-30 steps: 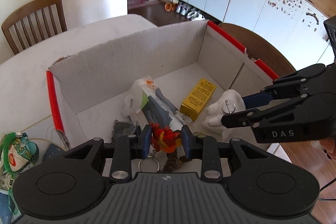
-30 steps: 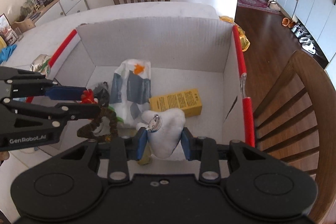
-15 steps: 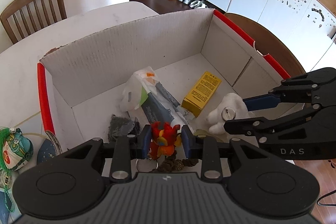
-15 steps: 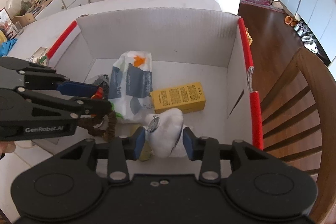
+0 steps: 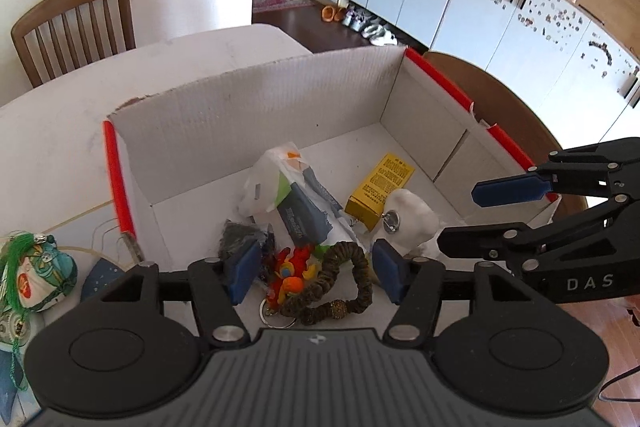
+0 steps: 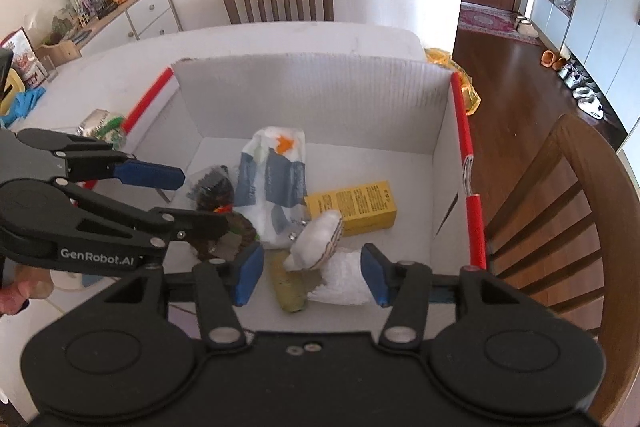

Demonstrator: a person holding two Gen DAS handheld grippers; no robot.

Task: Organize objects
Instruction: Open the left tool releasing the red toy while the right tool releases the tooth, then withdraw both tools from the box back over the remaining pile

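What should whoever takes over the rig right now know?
Left hand-held gripper: open, over the box's near end, holding nothing.
Right hand-held gripper: open, holding nothing.
In the cardboard box: red keychain toy with braided loop, white plush, yellow carton, plastic bag.
Done: toy and plush lie in the box.
Left: green tasselled pouch on the table outside the box.

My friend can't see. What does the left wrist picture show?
The open left gripper hovers over a white cardboard box, above a red-orange toy keychain with a brown braided loop. Nearby lie a plastic bag, yellow box and white plush; the open right gripper reaches in.
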